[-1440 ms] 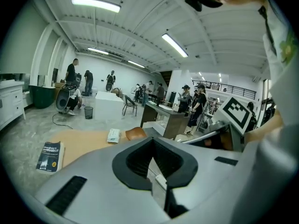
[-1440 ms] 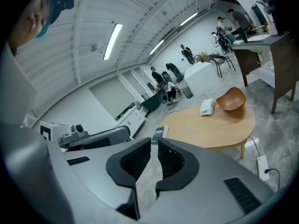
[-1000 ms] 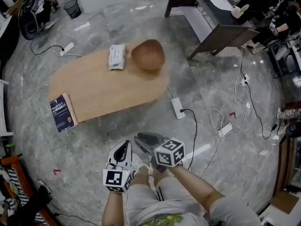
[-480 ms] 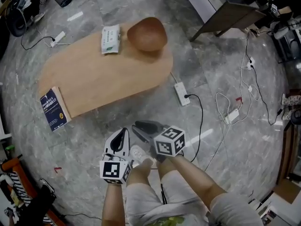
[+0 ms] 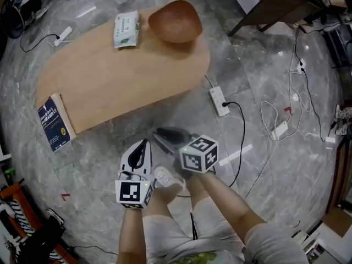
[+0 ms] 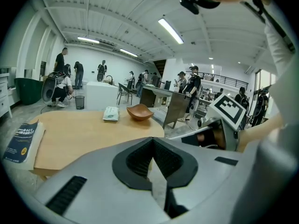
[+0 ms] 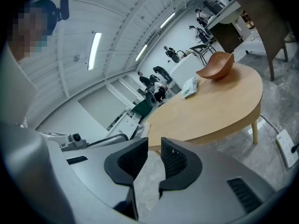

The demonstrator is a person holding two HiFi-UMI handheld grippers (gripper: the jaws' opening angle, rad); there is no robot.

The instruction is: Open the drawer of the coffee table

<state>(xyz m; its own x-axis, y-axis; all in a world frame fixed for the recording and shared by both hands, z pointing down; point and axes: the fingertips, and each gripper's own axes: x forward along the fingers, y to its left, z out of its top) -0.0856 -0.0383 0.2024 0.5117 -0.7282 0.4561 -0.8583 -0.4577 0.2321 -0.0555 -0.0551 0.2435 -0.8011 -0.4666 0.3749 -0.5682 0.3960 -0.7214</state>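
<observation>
Approach step. I hold left gripper [image 5: 144,144] closed, empty, and right gripper [image 5: 160,133] narrowly parted, empty, both short of the coffee table [image 5: 121,76]; drawer not visible, presumably under its top; next: find its front

From the head view the coffee table [image 5: 121,76] shows only its top; its sides are hidden beneath it. In the left gripper view the left gripper [image 6: 152,141] covers the table's near edge. Print on the book [image 5: 52,122] at the left end and the packet [image 5: 125,22] by the far edge is too small to read.
</observation>
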